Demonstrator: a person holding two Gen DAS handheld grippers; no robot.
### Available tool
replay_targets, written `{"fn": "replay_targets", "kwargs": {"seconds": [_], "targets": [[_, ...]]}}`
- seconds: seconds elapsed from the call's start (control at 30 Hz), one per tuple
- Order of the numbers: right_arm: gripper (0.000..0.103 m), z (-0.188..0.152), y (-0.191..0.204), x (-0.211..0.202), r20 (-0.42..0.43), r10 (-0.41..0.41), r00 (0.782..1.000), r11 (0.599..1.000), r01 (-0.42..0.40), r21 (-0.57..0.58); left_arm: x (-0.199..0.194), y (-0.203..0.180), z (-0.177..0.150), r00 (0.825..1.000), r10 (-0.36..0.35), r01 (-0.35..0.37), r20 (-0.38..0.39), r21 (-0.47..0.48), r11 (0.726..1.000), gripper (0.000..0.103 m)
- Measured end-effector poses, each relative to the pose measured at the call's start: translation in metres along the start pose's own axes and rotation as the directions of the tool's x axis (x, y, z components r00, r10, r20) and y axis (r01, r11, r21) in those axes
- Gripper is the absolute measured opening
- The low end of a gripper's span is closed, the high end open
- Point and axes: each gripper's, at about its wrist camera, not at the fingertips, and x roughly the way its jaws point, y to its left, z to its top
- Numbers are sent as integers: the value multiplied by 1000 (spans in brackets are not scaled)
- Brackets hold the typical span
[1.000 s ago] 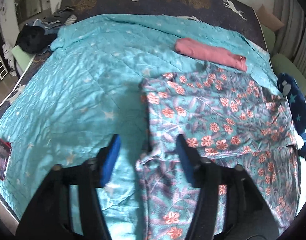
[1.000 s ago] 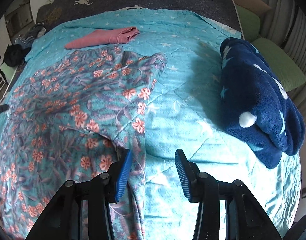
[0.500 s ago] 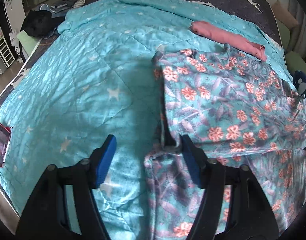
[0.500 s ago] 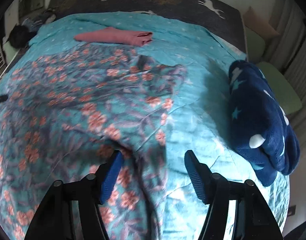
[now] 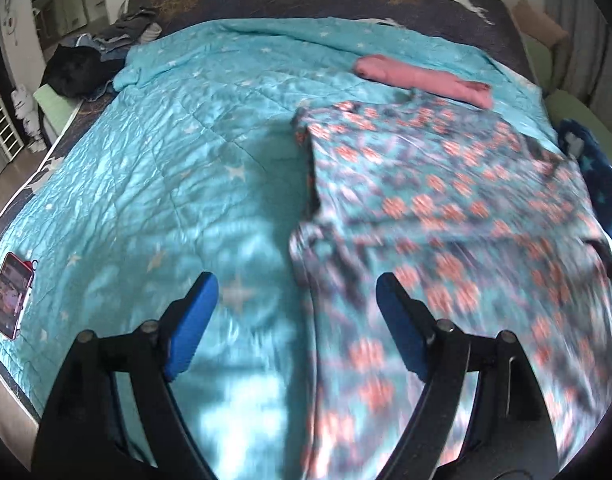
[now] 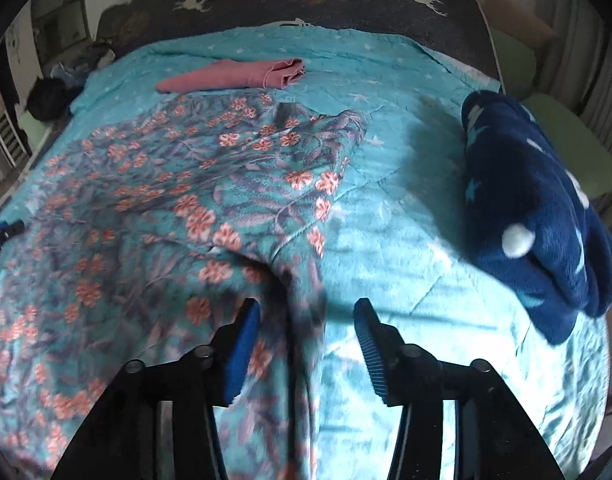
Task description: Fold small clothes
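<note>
A teal garment with orange flowers (image 5: 446, 208) (image 6: 178, 216) lies spread on the bed, partly folded over itself. My left gripper (image 5: 294, 304) hovers over its left edge, jaws opening wide; the cloth's edge lies below between the blue pads (image 5: 190, 320), and neither pad presses it. My right gripper (image 6: 306, 320) stands over the garment's right edge, jaws opening, with a raised ridge of fabric between the pads but not pinched. A folded pink garment (image 5: 422, 80) (image 6: 234, 74) lies farther up the bed.
A teal star-print quilt (image 5: 166, 168) (image 6: 406, 216) covers the bed. A dark blue fleece garment (image 6: 538, 216) (image 5: 598, 176) sits at the right. A phone (image 5: 10, 296) lies near the left edge. Dark clothes (image 5: 78, 68) pile at the far left corner. The left gripper's tip (image 6: 4, 230) shows at the left edge of the right wrist view.
Both grippers let go of the garment's edges; the left one opened wide and drew back from the cloth. The right one shifted a little and its jaws spread apart.
</note>
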Motion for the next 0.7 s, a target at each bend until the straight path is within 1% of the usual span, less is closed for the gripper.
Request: {"fn": "replay_targets", "kwargs": {"seconds": [0.07,0.13,0.27,0.3,0.4,0.53,0.57,0.63,0.67,0.7], "targets": [[52,-11,-3,-7,-9,25,1000,1000,-25,8,-12,1,-11,999,-37,37,-10,16,999,82],[53,-24,-3,-13,-20,67,998,998,-67,3,-22,3,-23,996,-80,80,-33,17,997,82],[53,-48,-3,-25,-38,113,993,994,-113,13,-39,11,-43,993,-109,109,-42,2,994,82],[53,-55,-4,-28,-44,136,990,991,-135,24,-43,14,-48,991,-126,126,-48,-2,992,82],[53,-72,-9,-34,-59,187,980,981,-183,70,-50,20,-67,975,-204,203,-93,-24,979,82],[53,-101,-22,-45,-53,226,973,964,-216,152,-60,28,-98,946,-295,288,-135,-70,955,82],[53,-109,-26,-51,-47,236,971,959,-225,175,-63,29,-106,934,-325,315,-147,-88,945,82],[53,-123,-33,-59,-38,262,964,944,-248,217,-67,32,-119,920,-356,341,-163,-113,933,81],[53,-130,-36,-63,-34,274,961,936,-259,238,-69,32,-125,918,-359,344,-167,-115,932,81],[53,-139,-40,-68,-30,289,957,927,-271,260,-74,32,-134,922,-354,341,-159,-103,935,81]]}}
